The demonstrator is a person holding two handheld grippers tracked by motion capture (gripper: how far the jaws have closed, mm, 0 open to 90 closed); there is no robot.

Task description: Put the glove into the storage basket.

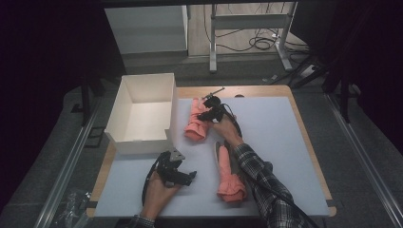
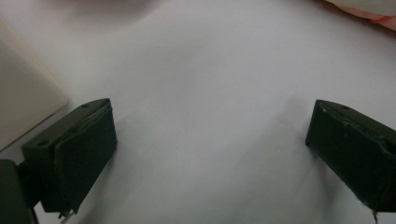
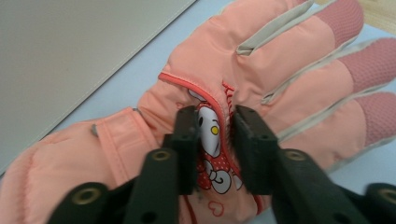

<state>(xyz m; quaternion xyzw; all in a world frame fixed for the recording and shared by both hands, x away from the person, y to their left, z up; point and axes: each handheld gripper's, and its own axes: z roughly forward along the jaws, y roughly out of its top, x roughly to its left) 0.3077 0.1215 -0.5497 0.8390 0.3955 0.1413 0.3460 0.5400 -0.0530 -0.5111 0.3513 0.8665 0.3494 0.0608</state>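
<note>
The right gripper view gets detail the high view can't: the right gripper (image 3: 215, 140) has its jaws pinched on a fold of the pink glove (image 3: 261, 79), right at the cartoon patch (looks like actual contact, though it's tight to judge). From above, that glove (image 1: 196, 121) lies just beside the white box (image 1: 142, 111), near the mat's far edge. The second glove (image 1: 229, 178) lies nearer the person. The left gripper (image 2: 210, 154) rests with jaws spread wide, nothing between them, open mat all around.
</note>
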